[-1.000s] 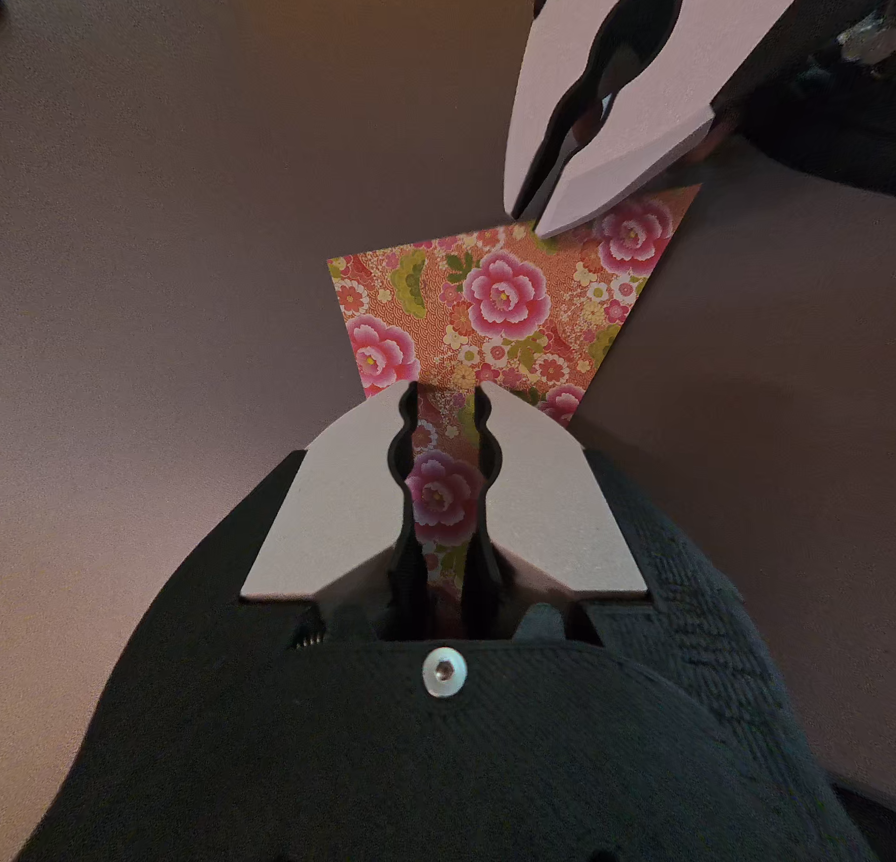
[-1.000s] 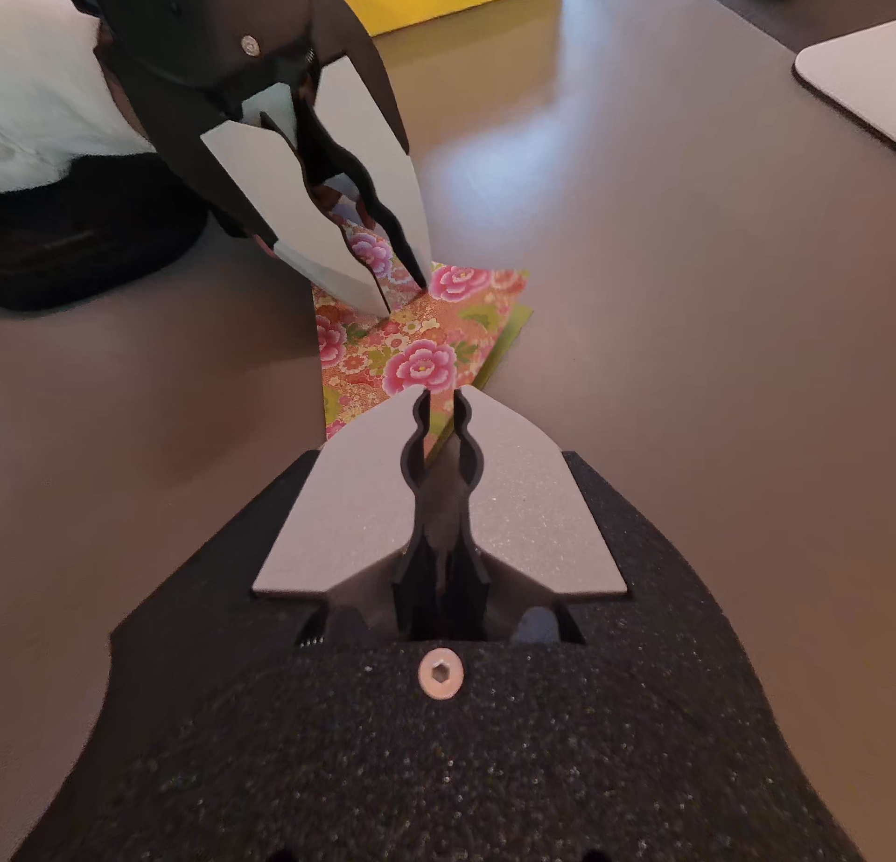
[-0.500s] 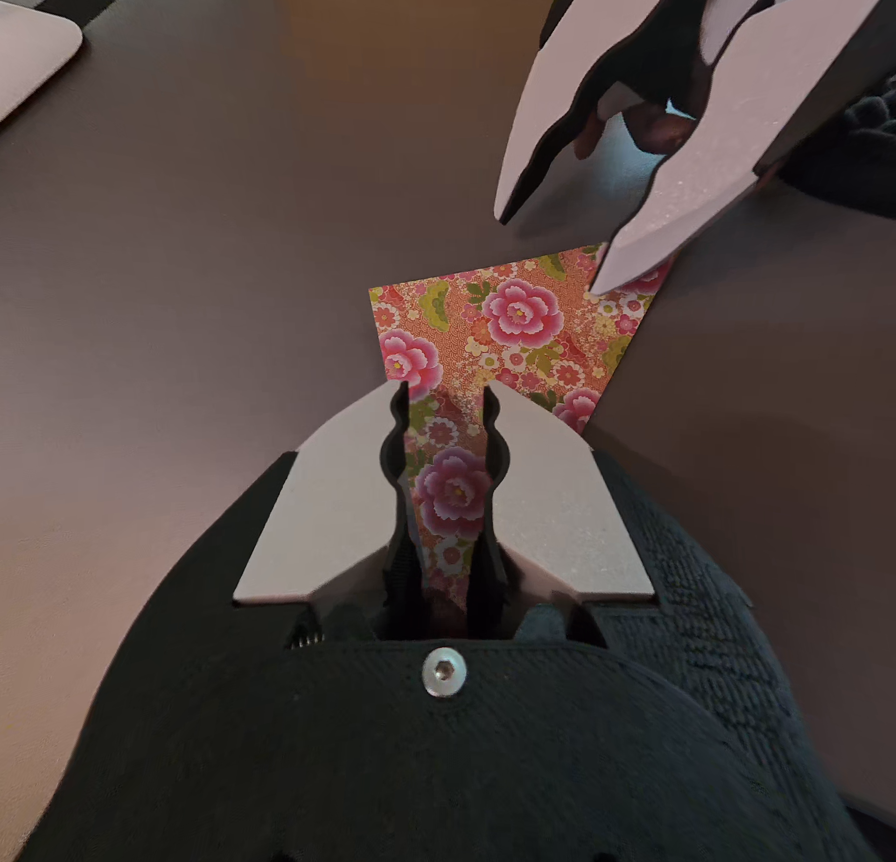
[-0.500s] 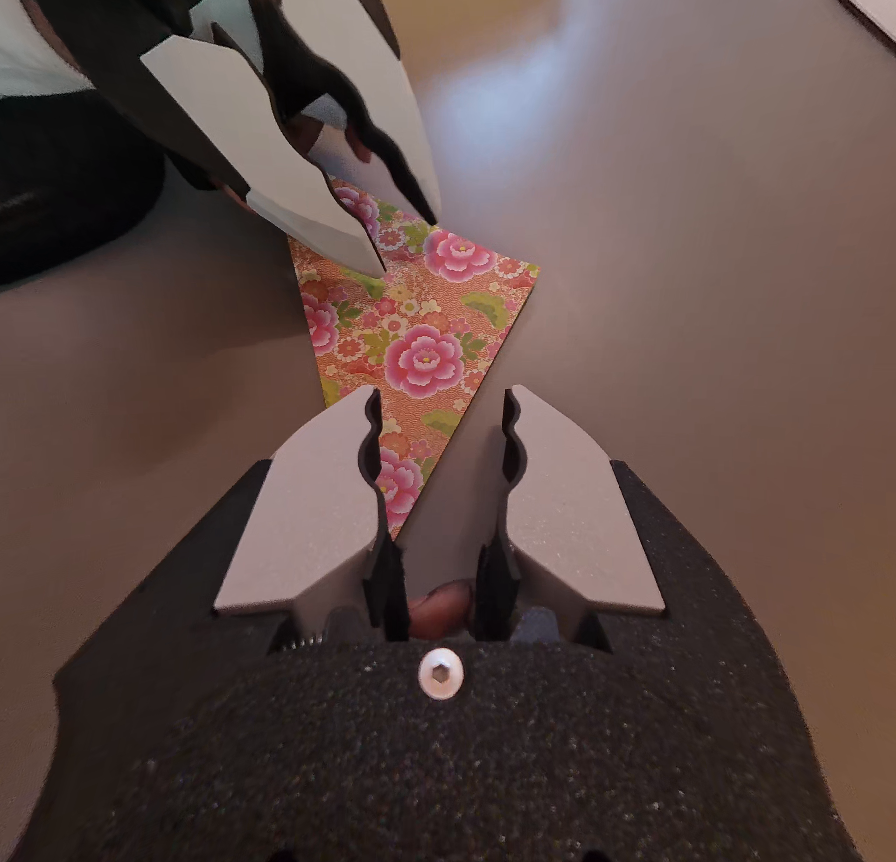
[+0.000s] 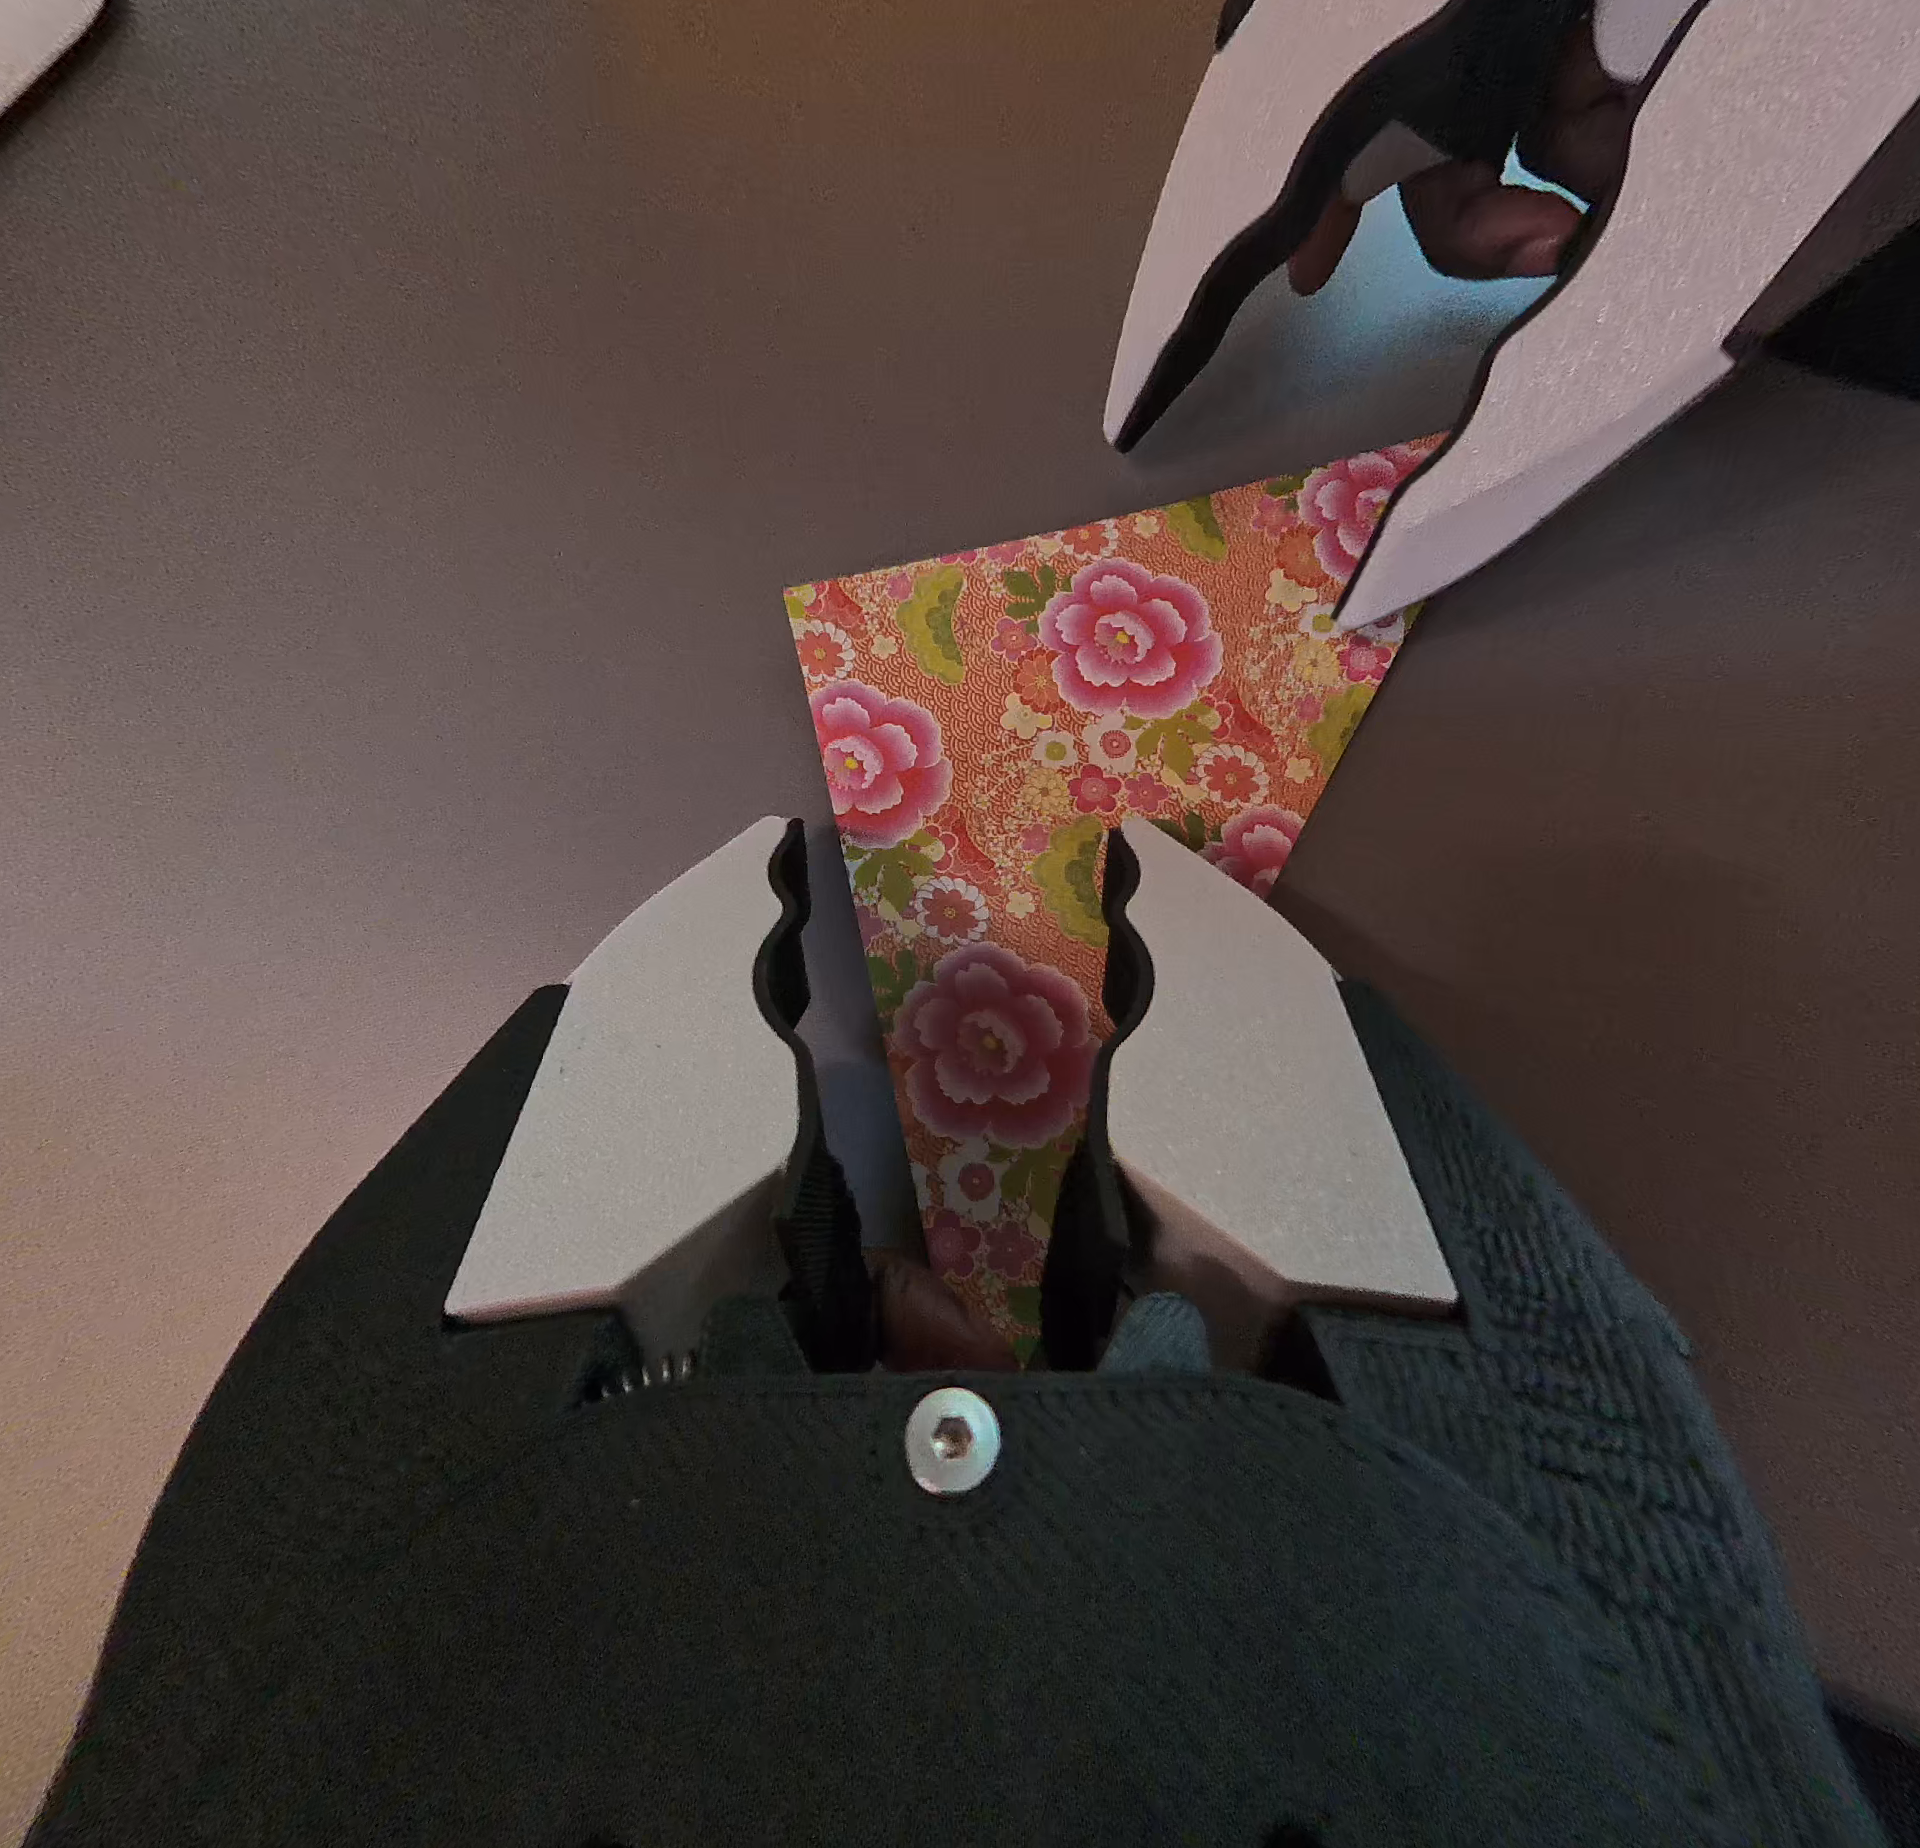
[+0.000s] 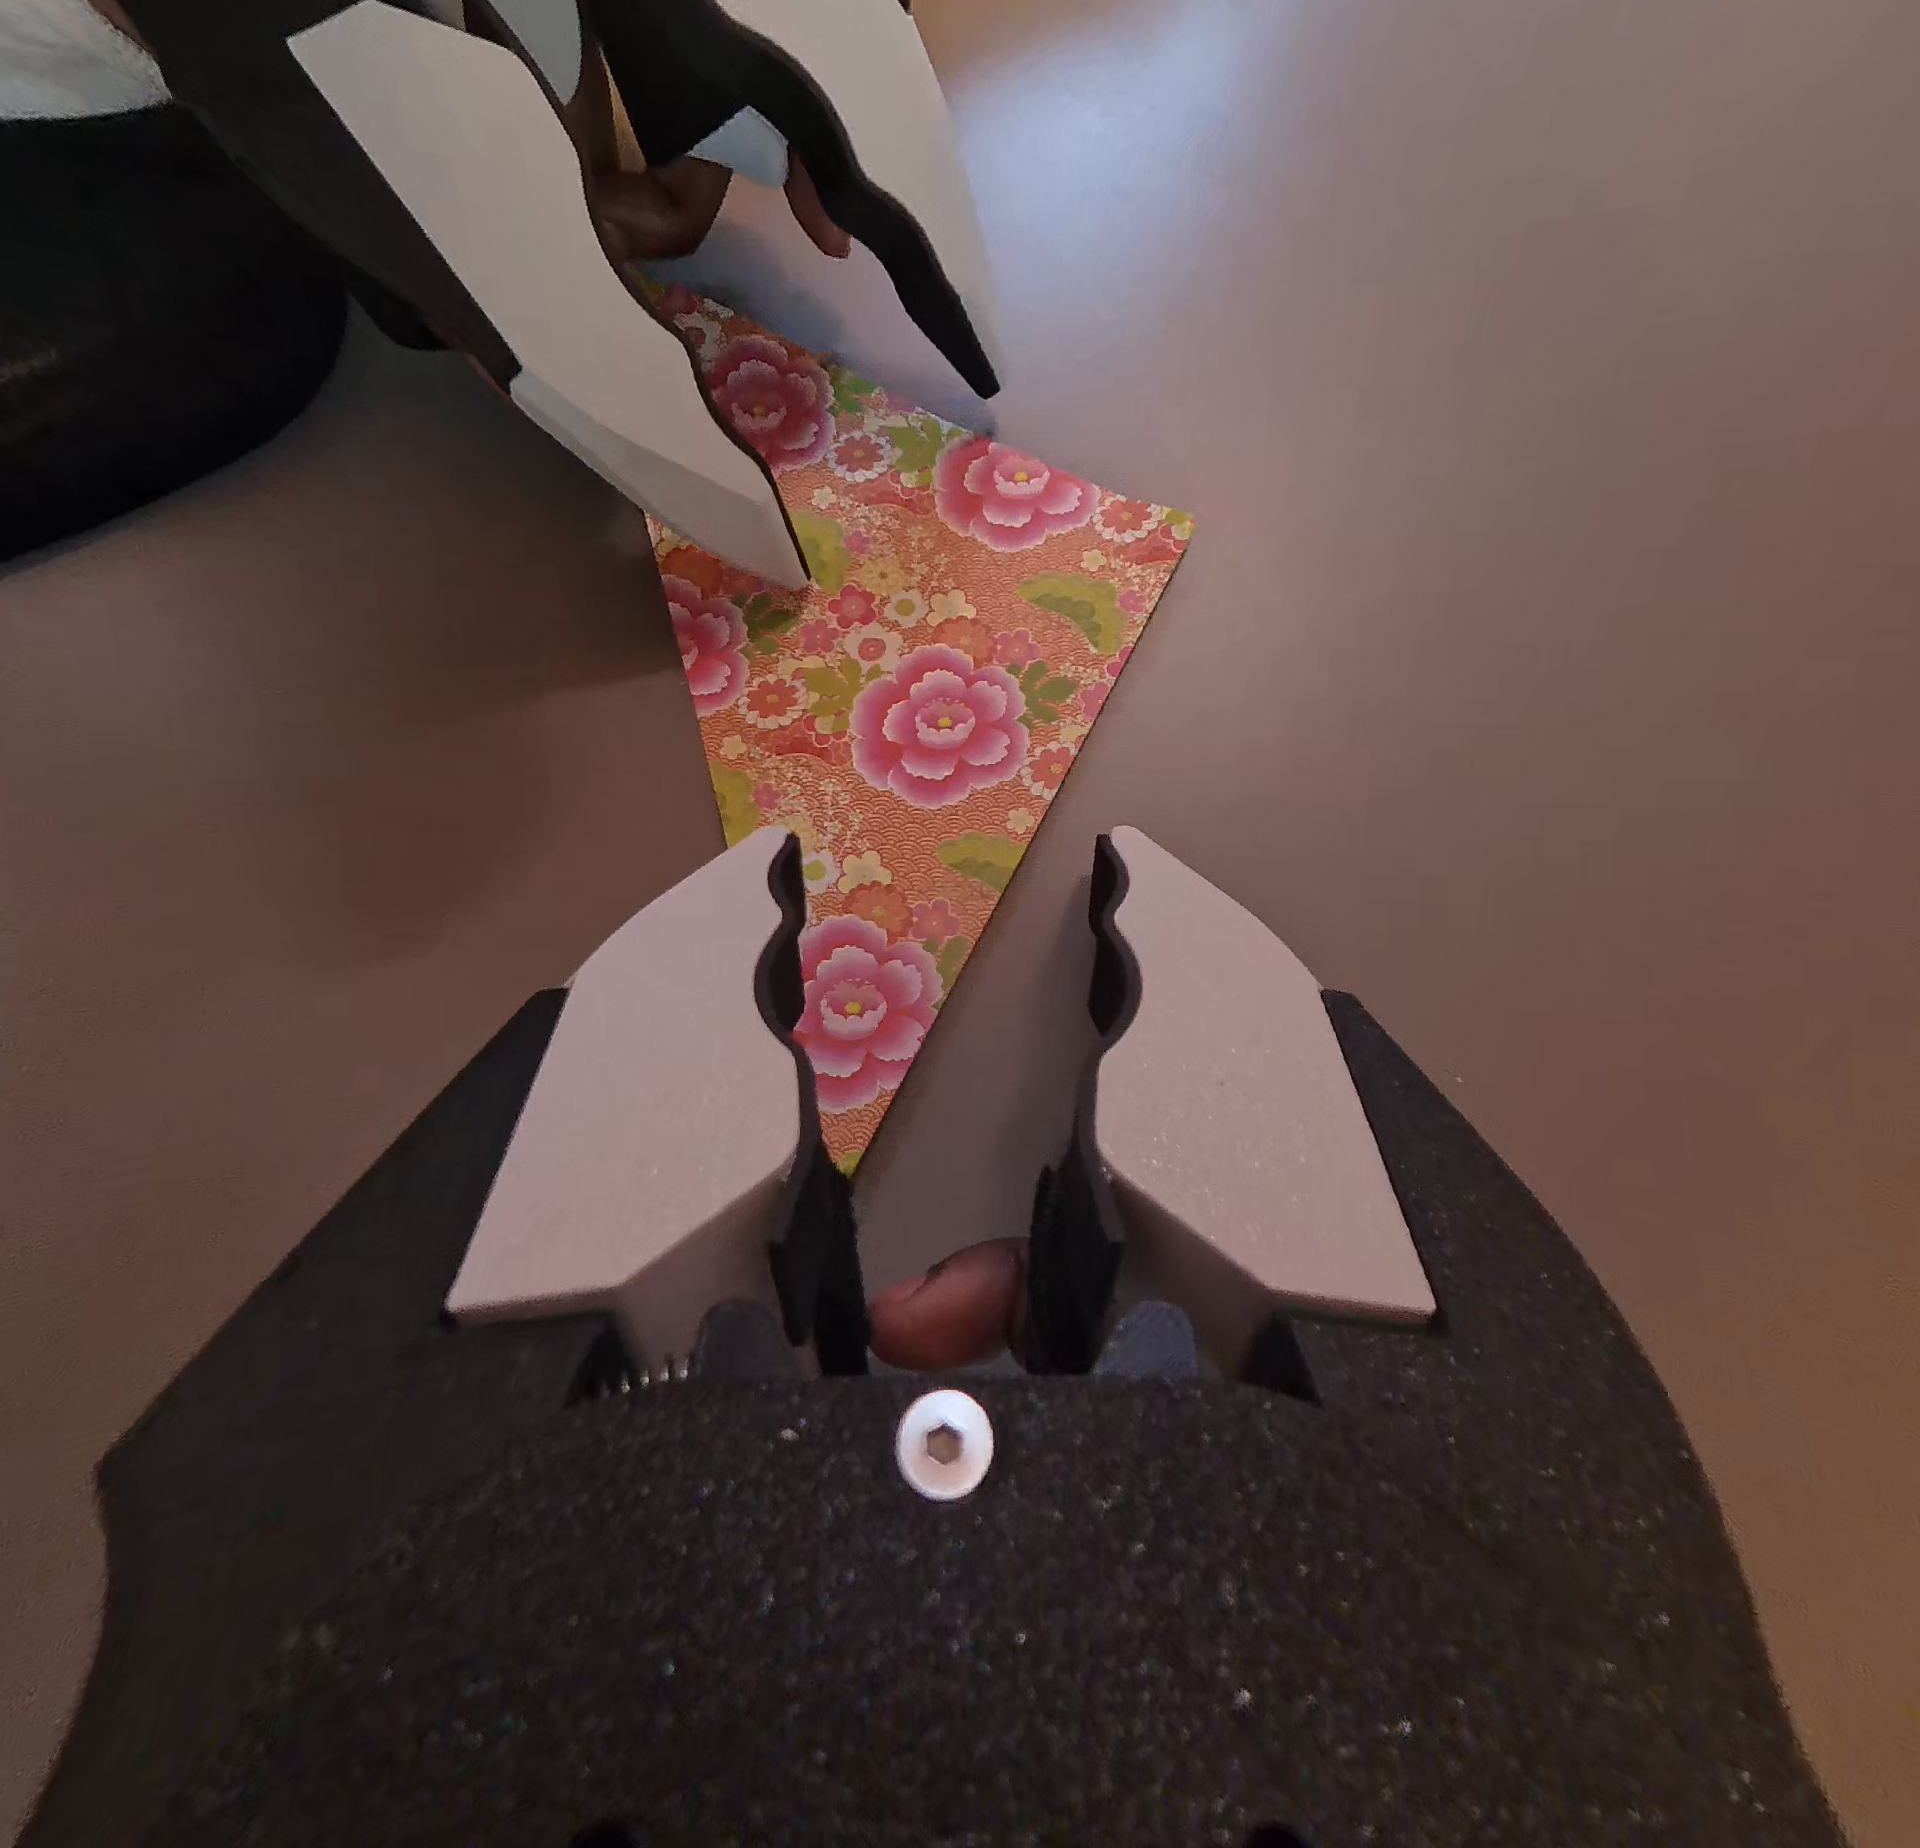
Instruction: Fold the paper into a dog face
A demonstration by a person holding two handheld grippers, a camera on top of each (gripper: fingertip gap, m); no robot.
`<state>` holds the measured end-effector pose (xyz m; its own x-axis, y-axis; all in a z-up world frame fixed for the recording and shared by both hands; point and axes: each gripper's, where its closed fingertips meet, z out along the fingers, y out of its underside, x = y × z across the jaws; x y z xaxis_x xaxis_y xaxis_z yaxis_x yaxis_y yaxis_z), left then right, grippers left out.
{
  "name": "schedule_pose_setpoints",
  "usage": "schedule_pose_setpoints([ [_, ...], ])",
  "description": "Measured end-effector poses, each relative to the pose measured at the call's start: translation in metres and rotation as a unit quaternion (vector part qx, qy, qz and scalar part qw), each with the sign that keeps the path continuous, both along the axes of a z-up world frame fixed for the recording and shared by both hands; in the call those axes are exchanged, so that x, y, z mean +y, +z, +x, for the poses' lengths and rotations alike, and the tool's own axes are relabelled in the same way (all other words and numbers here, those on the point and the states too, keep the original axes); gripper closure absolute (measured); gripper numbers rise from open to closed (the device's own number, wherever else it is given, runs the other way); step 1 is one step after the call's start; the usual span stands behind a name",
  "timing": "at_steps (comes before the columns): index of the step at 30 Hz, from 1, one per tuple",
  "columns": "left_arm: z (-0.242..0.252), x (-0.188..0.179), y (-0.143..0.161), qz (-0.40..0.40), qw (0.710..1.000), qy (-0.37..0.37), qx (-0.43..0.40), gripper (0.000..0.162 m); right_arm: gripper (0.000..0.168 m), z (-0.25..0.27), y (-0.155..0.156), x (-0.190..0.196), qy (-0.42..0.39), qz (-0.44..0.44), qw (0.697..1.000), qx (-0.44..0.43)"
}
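Left claw (image 5: 951,832) wide now, jaws parted over the near tip of the paper (image 5: 1091,718) at frame centre; a second ago narrow around that tip, half a second ago partly spread. Nothing gripped: paper lying flat on the desk (image 5: 416,448), a floral triangle with its broad edge toward the upper right. Right claw (image 5: 1236,531) at upper right, also spread, one fingertip down on or just above the far corner of the paper, the other off the sheet over bare desk. A pale pad (image 5: 36,22) at the upper left edge.

From the right wrist: right claw (image 6: 945,842) wide, a second ago nearly closed at the sheet's edge. Paper (image 6: 935,697) at centre, its near tip under the gap, closer to the left finger. Green underside, seen lifted a second ago, now hidden, so the layers lie flush. Left claw (image 6: 894,489) at upper left, spread over the far tip, its lower fingertip over the sheet.

Judged from this: first diagonal fold released and seemingly set; ear folds and chin fold yet to come.
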<state>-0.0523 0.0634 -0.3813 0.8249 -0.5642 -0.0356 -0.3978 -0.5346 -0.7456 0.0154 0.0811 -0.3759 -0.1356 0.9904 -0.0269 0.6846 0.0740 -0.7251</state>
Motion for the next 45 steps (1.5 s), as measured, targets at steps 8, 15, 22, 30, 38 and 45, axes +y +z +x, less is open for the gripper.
schedule_pose_setpoints([
  [8, 0.004, -0.003, 0.0, 0.002, 1.0, -0.019, 0.005, 0.122, 0.135, -0.005, -0.005, -0.005, 0.015, 0.016, 1.0, -0.002],
  [15, 0.007, -0.006, 0.0, 0.009, 0.999, -0.036, 0.013, 0.145, 0.156, -0.008, -0.003, -0.006, 0.015, 0.017, 1.0, 0.013],
  [22, 0.003, -0.003, 0.005, 0.021, 1.0, -0.02, 0.002, 0.144, 0.157, -0.009, 0.007, -0.002, 0.0, 0.006, 0.999, 0.036],
  [30, -0.008, 0.003, 0.005, 0.019, 1.0, 0.018, 0.0, 0.116, 0.094, 0.003, -0.002, -0.001, -0.026, -0.003, 0.999, -0.03],
  [38, -0.01, 0.003, 0.0, 0.006, 1.0, 0.021, 0.008, 0.111, 0.113, -0.002, -0.006, -0.012, -0.006, 0.021, 0.999, -0.031],
  [45, -0.013, 0.004, 0.005, 0.011, 0.999, 0.03, -0.013, 0.11, 0.124, -0.004, -0.005, -0.011, -0.003, 0.031, 0.999, -0.022],
])
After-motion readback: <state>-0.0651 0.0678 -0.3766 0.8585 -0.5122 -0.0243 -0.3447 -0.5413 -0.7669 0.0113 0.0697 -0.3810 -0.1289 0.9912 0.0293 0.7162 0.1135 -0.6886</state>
